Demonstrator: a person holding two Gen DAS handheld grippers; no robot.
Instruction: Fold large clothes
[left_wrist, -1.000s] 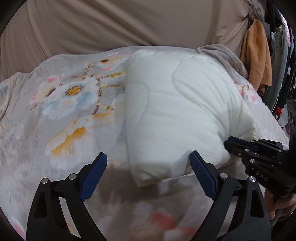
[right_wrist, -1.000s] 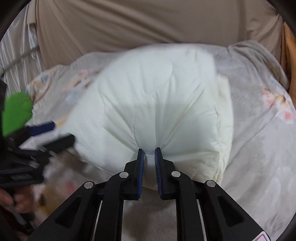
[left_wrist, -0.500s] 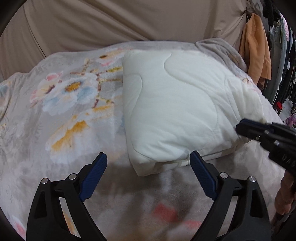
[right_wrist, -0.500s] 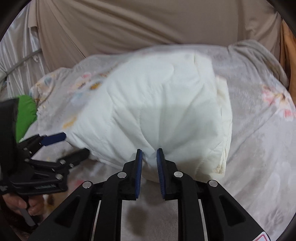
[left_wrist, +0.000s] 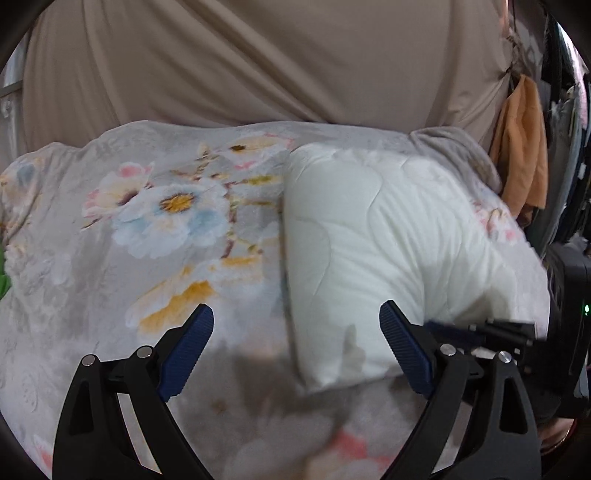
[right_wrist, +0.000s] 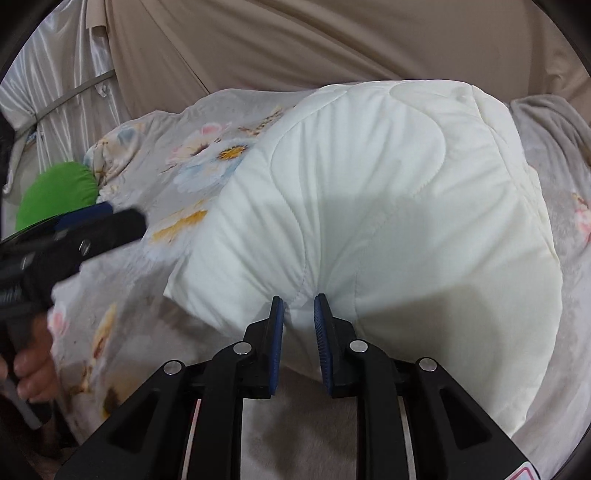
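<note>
A folded white quilted garment (left_wrist: 388, 240) lies on a grey floral blanket (left_wrist: 166, 229) on the bed; it fills the right wrist view (right_wrist: 388, 206). My left gripper (left_wrist: 295, 328) is open and empty, its fingers straddling the garment's near left corner without touching it. My right gripper (right_wrist: 298, 306) is shut on the garment's near edge, the fabric bunched between its blue pads. In the left wrist view the right gripper (left_wrist: 491, 332) shows at the garment's right side. In the right wrist view the left gripper (right_wrist: 92, 225) shows blurred at the left.
A beige curtain (left_wrist: 277, 66) hangs behind the bed. Orange cloth (left_wrist: 521, 147) hangs at the far right. A green object (right_wrist: 55, 192) lies at the bed's left edge. Satin drapes (right_wrist: 48, 96) stand at the left.
The right gripper has pulled the garment's near edge toward me and stayed shut on it. The left gripper has stayed open and shifted closer to the garment.
</note>
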